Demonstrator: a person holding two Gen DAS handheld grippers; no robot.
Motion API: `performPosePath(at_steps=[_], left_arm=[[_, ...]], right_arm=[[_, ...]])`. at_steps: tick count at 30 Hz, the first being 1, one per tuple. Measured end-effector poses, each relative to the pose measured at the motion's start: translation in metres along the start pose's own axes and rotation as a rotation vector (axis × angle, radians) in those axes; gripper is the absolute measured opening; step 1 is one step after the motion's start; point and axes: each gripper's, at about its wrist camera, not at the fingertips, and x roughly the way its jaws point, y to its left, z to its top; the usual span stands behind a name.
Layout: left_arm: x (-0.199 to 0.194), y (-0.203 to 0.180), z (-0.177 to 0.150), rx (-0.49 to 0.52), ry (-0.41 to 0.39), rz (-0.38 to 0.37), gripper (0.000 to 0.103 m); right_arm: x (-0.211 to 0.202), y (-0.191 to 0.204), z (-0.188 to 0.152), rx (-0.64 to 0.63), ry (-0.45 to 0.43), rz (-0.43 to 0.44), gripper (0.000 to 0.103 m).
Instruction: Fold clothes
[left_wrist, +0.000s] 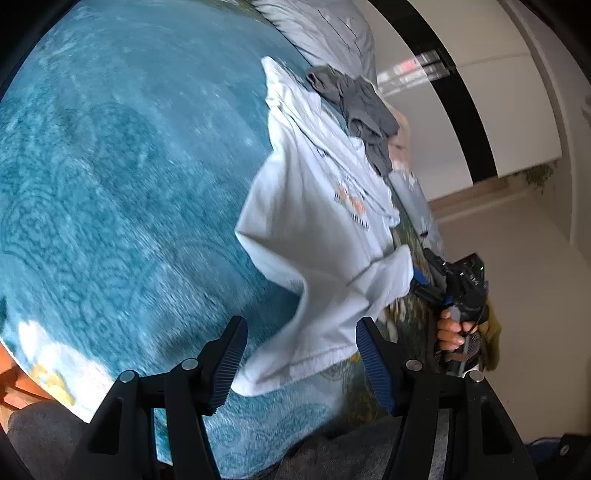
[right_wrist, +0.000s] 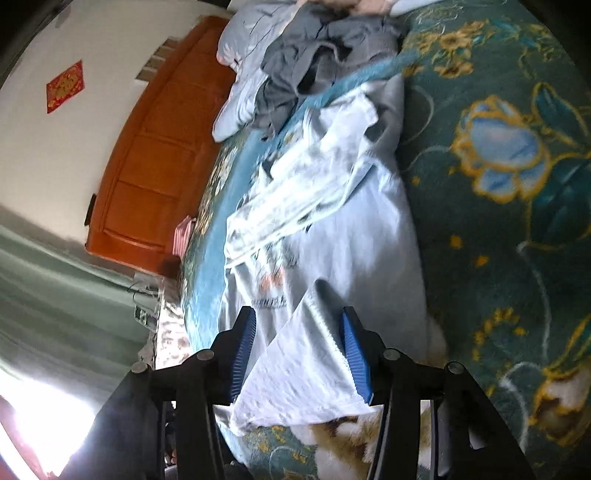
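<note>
Pale blue cotton T-shirt with orange chest print (left_wrist: 317, 221) rumpled on teal floral bedspread (left_wrist: 122, 177) | left tool (left_wrist: 301, 363) wide open, hem between its fingers, ungripped | right tool (right_wrist: 299, 354) open, fabric corner between pads | grey garments (right_wrist: 314, 55) heaped beyond

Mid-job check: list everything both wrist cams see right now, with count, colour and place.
white T-shirt: one, white with orange print, lifted over the bed, cloth between both grippers' fingers.
grey garments: crumpled heap, count unclear, grey, far end of bed.
pillow: one, light grey, beyond the heap.
blanket: one, teal with floral border, covers the bed.
headboard: one, orange-brown wood, by the wall.
wall decoration: one, red, on the white wall.
left gripper: black, blue pads, apart.
right gripper: same, apart.
hand: one, holding the right gripper's handle.
</note>
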Motion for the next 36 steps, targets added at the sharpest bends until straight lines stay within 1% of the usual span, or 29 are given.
performPosePath(at_steps=[3, 6, 7, 8, 9, 10, 11, 12, 13, 15, 17, 18, 20, 22, 25, 27, 28, 30, 32, 34, 36], left_arm=[[0.005, -0.004, -0.005, 0.041, 0.025, 0.009, 0.064], [0.009, -0.007, -0.006, 0.071, 0.023, 0.023, 0.062], [0.011, -0.008, -0.005, 0.075, 0.019, 0.023, 0.056], [0.013, -0.009, -0.003, 0.076, 0.014, 0.022, 0.044], [0.013, -0.009, -0.003, 0.079, 0.011, 0.025, 0.037], [0.013, -0.009, -0.003, 0.084, 0.009, 0.033, 0.023], [0.012, -0.009, -0.003, 0.088, 0.007, 0.04, 0.015], [0.011, -0.008, -0.003, 0.093, 0.004, 0.044, 0.013], [0.009, -0.008, -0.004, 0.094, 0.001, 0.04, 0.013], [0.005, -0.006, -0.004, 0.086, -0.012, 0.019, 0.013], [0.001, -0.003, -0.002, 0.064, -0.03, -0.014, 0.012], [-0.001, -0.001, 0.0, 0.05, -0.038, -0.031, 0.011], [-0.003, 0.002, 0.006, 0.02, -0.054, -0.075, 0.01], [-0.007, 0.003, 0.016, -0.01, -0.079, -0.138, 0.009], [-0.011, -0.003, 0.043, -0.025, -0.129, -0.199, 0.009], [-0.012, -0.012, 0.068, -0.014, -0.159, -0.216, 0.008], [-0.012, -0.017, 0.082, -0.002, -0.17, -0.213, 0.008], [-0.01, -0.028, 0.114, 0.026, -0.185, -0.189, 0.008], [-0.004, -0.036, 0.146, 0.045, -0.2, -0.139, 0.008], [0.004, -0.039, 0.178, 0.039, -0.213, -0.1, 0.008], [0.015, -0.039, 0.205, 0.023, -0.225, -0.077, 0.008]], right_arm=[[-0.003, 0.003, -0.01, -0.028, 0.046, 0.014, 0.049], [0.001, 0.002, -0.014, -0.039, 0.072, 0.005, 0.048], [0.002, 0.002, -0.016, -0.043, 0.081, 0.002, 0.048], [0.004, 0.002, -0.017, -0.047, 0.09, -0.001, 0.048], [0.005, 0.002, -0.018, -0.051, 0.098, -0.004, 0.047], [0.006, 0.001, -0.02, -0.055, 0.107, -0.007, 0.046], [0.007, 0.001, -0.021, -0.058, 0.116, -0.01, 0.041], [0.009, 0.001, -0.022, -0.062, 0.125, -0.013, 0.034], [0.011, 0.0, -0.023, -0.062, 0.132, -0.017, 0.03], [0.02, -0.005, -0.023, -0.05, 0.149, -0.052, 0.013], [0.024, -0.005, -0.026, -0.055, 0.156, -0.075, 0.008], [0.023, -0.004, -0.027, -0.056, 0.149, -0.068, 0.007], [0.011, -0.003, -0.029, -0.033, 0.1, 0.013, 0.006], [-0.001, -0.002, -0.03, -0.01, 0.051, 0.096, 0.005], [-0.014, 0.005, -0.025, 0.015, -0.009, 0.204, 0.005], [-0.02, 0.009, -0.019, 0.028, -0.044, 0.264, 0.005], [-0.019, 0.012, -0.012, 0.031, -0.052, 0.274, 0.005], [-0.017, 0.016, 0.003, 0.038, -0.068, 0.29, 0.005], [-0.01, 0.019, 0.024, 0.058, -0.09, 0.292, 0.005], [-0.003, 0.021, 0.045, 0.077, -0.113, 0.295, 0.005], [0.005, 0.017, 0.066, 0.114, -0.134, 0.299, 0.005]])
